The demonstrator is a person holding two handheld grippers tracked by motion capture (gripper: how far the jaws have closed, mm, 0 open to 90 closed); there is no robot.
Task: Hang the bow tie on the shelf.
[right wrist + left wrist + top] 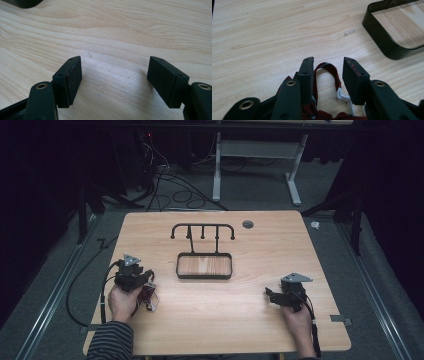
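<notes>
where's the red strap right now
The red strap lies on the table's left side, its loop between the open jaws of the left claw, left of the black tray.

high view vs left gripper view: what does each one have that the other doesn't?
High view alone: the rack with its hooked top bar standing behind the tray, the right gripper with open jaws held in the person's right hand, the striped sleeve, the grommet and the floor cables.

Left gripper view alone: the white cord on the dark red strap, and a small clear tape strip on the wood.

Both: the left gripper, the red strap lying between its open jaws, the black tray and the wooden table.
</notes>
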